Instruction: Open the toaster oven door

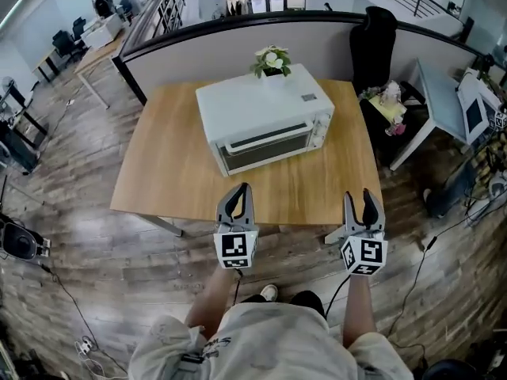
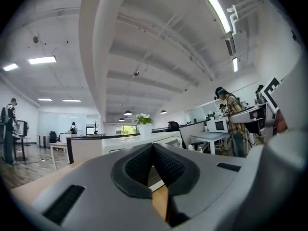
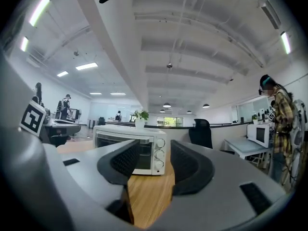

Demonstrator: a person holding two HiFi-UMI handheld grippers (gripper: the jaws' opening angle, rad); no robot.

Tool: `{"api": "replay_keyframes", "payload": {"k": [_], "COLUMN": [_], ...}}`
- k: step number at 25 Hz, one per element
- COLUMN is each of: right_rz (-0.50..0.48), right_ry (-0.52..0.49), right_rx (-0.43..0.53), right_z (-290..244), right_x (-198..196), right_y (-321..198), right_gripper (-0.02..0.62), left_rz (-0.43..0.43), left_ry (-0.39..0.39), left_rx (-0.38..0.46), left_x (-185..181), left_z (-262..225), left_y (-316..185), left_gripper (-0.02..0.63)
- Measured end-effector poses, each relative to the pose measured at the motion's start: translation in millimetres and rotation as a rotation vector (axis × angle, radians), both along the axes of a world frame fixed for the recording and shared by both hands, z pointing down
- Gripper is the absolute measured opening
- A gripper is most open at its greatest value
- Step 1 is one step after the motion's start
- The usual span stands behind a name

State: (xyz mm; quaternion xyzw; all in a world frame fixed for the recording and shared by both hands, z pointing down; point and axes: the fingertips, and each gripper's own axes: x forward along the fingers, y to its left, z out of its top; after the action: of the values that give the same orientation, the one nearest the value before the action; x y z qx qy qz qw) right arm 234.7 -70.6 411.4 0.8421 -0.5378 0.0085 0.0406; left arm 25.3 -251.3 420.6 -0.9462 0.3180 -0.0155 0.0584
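Head view: grey left gripper (image 1: 240, 190) and grey right gripper (image 1: 358, 198), each with a marker cube, sit nearest, at the near edge of the light wooden desk (image 1: 158, 176). The white boxy toaster oven (image 1: 265, 117) stands mid-desk, well apart from both. Its glass door (image 1: 265, 146) is closed and faces the person. A small potted plant with white flowers (image 1: 272, 60) sits on top at the rear.

Left gripper view: fingers (image 2: 137, 165) clenched, tips touching, nothing between them.

Right gripper view: fingers (image 3: 126, 159) released, gap empty. The oven's knob side (image 3: 159, 154) shows through the gap, farther along the desk.
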Motion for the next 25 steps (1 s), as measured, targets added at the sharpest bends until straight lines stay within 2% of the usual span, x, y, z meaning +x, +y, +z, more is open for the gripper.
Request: {"api": "replay_keyframes", "payload": {"k": [7,10,13,20,25], "right_rz": [-0.171,-0.231,-0.286,-0.420,-0.479], "right_ry": [-0.006,-0.013,-0.038,-0.070,-0.073], "right_rx": [0.016,0.031,0.038,0.021,0.035], "right_z": [-3,-3,1,14,18], "right_x": [37,52,64,78,93], "right_y": [-51,-63,-78,-92,-93], "right_gripper": [0.196,0.201,0.206,0.206,0.206], "left_rz": [-0.192,-0.250,-0.307,-0.425,-0.482], "left_ry": [-0.017,0.004,0.031,-0.003,-0.006], "left_rx": [-0.010,-0.038,-0.063,-0.034,-0.042], "left_x": [-11,-7,-2,6,21], "left_z": [2,2,-2,-14,-14], "left_y": [-12,-9,-11,6,28], "left_gripper": [0.014,0.014,0.014,0.014,0.015]}}
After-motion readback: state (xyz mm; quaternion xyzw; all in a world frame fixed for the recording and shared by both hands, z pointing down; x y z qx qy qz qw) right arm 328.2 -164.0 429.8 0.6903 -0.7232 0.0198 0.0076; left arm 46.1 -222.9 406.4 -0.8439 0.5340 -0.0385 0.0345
